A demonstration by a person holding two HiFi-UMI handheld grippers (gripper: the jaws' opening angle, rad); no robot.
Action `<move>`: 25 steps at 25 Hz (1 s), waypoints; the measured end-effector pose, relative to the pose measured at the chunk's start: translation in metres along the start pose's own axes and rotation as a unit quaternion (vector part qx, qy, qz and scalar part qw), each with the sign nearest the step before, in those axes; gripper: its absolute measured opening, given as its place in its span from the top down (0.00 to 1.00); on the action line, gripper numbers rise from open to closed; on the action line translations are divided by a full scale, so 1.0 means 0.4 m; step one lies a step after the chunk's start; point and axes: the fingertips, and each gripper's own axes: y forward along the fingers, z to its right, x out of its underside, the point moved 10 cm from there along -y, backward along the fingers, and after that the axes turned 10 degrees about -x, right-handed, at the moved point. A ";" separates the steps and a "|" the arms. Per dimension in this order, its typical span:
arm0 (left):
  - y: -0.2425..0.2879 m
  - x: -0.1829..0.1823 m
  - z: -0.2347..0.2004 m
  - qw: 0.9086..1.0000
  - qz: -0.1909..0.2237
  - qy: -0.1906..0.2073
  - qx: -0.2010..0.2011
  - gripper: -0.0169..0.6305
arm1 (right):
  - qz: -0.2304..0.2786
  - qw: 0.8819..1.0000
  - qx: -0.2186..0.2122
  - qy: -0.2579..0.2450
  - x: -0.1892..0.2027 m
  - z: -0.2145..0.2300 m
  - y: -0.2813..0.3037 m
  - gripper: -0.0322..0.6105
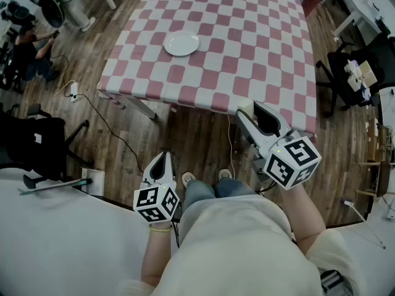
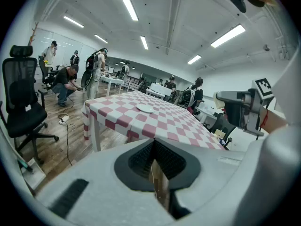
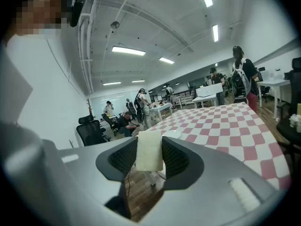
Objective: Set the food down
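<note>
Closest to the head camera is the person's pale shirt (image 1: 228,245), with a gripper held out on either side of it over the wooden floor (image 1: 197,134). The right gripper (image 1: 255,112) is clamped on the food (image 3: 149,150), a pale, soft-looking block standing upright between the two dark pads, which press on its two sides. Its upper part rises clear above the jaws, and what kind of food it is cannot be told. The left gripper (image 1: 163,160) hangs lower and nearer the person's legs. Its jaws are drawn together with only a thin slit between them and nothing in it. As for progress, the food is in hand but not yet set down: nothing lies on the checked red-and-white table (image 1: 247,42) except a white plate (image 1: 181,43), which looks bare. The person stands back from the table's near edge, and the right gripper's tips come about up to that edge in the head view, with the plate well beyond them and off toward the left. In the right gripper view the plate shows just behind the held block, so the gripper seems to be aimed roughly that way. What is left, by my reading, is the whole carry over the table, the lowering, probably onto the plate, and the release.
</note>
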 end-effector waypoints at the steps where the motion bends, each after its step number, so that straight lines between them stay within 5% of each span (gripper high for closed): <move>1: -0.005 -0.003 0.040 1.000 0.008 0.002 0.004 0.97 | 0.002 1.000 -0.008 0.000 0.006 -0.001 -0.020 0.69; 9: -0.043 -0.072 0.330 0.996 0.050 0.040 0.057 0.97 | 0.004 0.999 -0.038 -0.016 0.063 -0.016 -0.149 0.69; 25: -0.034 -0.058 0.434 0.996 0.058 0.048 0.049 0.97 | -0.013 0.996 -0.082 -0.024 0.087 0.029 -0.181 0.69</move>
